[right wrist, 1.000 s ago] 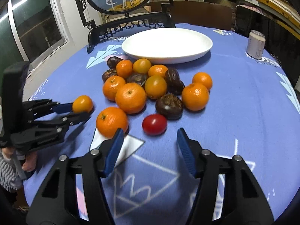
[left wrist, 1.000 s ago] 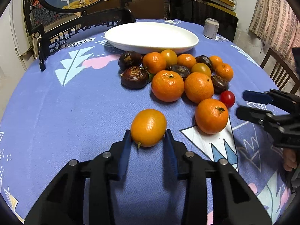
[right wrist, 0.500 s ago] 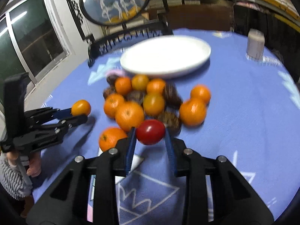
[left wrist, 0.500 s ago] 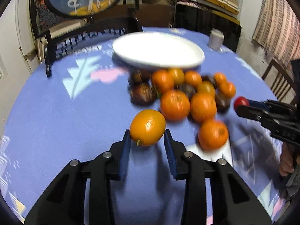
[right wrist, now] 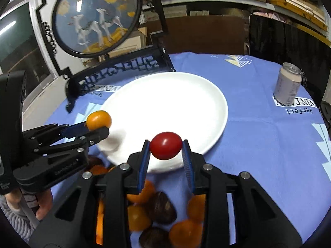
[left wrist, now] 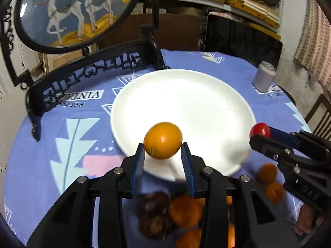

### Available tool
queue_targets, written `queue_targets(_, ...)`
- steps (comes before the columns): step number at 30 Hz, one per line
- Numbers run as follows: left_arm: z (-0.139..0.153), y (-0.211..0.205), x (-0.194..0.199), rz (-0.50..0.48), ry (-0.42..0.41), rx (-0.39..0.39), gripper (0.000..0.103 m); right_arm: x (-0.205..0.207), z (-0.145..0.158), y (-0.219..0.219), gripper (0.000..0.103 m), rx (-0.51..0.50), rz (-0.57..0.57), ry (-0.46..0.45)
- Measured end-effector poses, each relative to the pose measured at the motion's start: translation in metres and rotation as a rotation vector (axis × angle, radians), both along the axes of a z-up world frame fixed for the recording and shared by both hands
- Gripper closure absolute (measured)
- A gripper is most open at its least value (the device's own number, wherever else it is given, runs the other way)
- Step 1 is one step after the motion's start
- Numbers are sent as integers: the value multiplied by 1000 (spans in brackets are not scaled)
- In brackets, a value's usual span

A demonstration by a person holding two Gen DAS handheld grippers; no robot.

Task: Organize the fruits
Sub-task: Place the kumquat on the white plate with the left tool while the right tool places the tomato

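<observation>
Whereas both hung over the fruit pile earlier, left gripper (left wrist: 162,150) clamping orange (left wrist: 162,140) and right gripper (right wrist: 166,149) clamping tomato (right wrist: 166,145) now overhang the plate (left wrist: 206,103).

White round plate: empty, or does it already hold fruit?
Empty. The white round plate shows bare white; the orange fruit and red tomato remain clamped above its near rim.

Fruit pile (left wrist: 184,210) blurred, partly hidden

Behind the blue tablecloth (right wrist: 269,144) stand a round deer screen (right wrist: 96,16) and stacked wooden shelves (left wrist: 238,2).
</observation>
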State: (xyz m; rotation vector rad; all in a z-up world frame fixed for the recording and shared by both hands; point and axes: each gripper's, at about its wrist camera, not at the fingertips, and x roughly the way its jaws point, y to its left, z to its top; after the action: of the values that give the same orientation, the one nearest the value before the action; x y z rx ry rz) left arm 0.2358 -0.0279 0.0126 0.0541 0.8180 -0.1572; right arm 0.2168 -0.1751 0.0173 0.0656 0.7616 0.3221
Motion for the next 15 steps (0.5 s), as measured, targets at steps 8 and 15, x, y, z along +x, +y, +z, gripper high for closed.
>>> queue_targets(8,-1,-6,6,14,-26,42,36,9,-12,-2,51,2,-17,12)
queue_targets(15,11,42,-38,102,-37,-50,36,-38,13,-23,41,49,-46,-47)
